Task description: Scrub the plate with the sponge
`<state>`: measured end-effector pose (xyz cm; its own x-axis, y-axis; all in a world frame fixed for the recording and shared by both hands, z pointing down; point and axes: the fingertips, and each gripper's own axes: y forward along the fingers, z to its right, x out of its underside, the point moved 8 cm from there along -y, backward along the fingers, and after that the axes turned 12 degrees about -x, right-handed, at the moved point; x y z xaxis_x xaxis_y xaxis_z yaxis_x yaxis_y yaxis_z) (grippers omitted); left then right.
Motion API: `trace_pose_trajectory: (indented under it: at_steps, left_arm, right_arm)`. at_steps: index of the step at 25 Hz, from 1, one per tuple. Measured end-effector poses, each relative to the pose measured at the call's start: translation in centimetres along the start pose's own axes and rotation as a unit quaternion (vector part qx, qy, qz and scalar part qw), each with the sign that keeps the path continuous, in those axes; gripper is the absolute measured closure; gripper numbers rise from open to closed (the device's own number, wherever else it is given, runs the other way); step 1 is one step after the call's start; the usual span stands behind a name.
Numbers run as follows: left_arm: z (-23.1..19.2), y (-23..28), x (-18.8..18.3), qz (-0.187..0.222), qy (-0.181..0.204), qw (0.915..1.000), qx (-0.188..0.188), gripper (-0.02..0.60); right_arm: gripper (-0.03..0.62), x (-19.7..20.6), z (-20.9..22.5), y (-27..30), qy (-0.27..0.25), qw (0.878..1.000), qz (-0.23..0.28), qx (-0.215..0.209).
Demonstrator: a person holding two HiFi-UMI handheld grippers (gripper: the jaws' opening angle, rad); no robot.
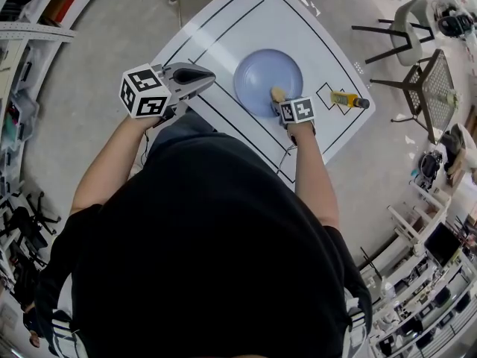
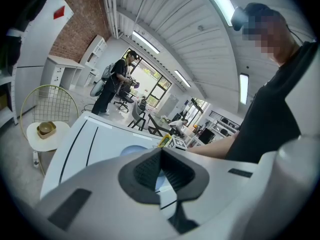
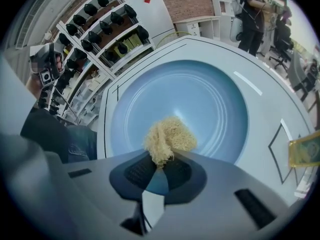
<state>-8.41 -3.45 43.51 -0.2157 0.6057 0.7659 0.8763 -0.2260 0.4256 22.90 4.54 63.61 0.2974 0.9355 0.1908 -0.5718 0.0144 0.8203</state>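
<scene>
A round blue plate (image 1: 262, 77) (image 3: 200, 104) lies flat on the white table (image 1: 223, 43). My right gripper (image 1: 278, 104) (image 3: 161, 162) hangs over the plate's near rim, shut on a tan fibrous sponge (image 1: 277, 94) (image 3: 169, 136) that sticks out over the plate. Whether the sponge touches the plate cannot be told. My left gripper (image 1: 200, 75) (image 2: 160, 166) is held at the table's near left edge, away from the plate, its jaws together with nothing between them. The plate (image 2: 132, 151) shows only partly behind those jaws.
A yellow bottle (image 1: 344, 100) (image 3: 305, 151) lies on the table to the right of the plate. Black lines mark the tabletop. Chairs (image 1: 417, 73) stand at the right, a small round stool (image 2: 45, 134) beyond the table, shelves (image 3: 105, 29) to the left. A person (image 2: 112, 84) stands far off.
</scene>
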Motion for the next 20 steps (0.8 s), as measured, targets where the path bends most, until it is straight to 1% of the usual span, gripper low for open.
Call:
trace_pose_trajectory:
  at_steps: [7, 20]
  left_arm:
    - [0.3, 0.1, 0.1, -0.002, -0.001, 1.0000, 0.001, 0.572]
    - [-0.4, -0.5, 0.1, -0.004, -0.003, 1.0000, 0.001, 0.572]
  right_arm:
    - [0.556, -0.2, -1.1, 1.0, -0.006, 1.000, 0.001, -0.015]
    - [0.556, -1.9, -3.6, 3.0, -0.016, 0.999, 0.007, -0.043]
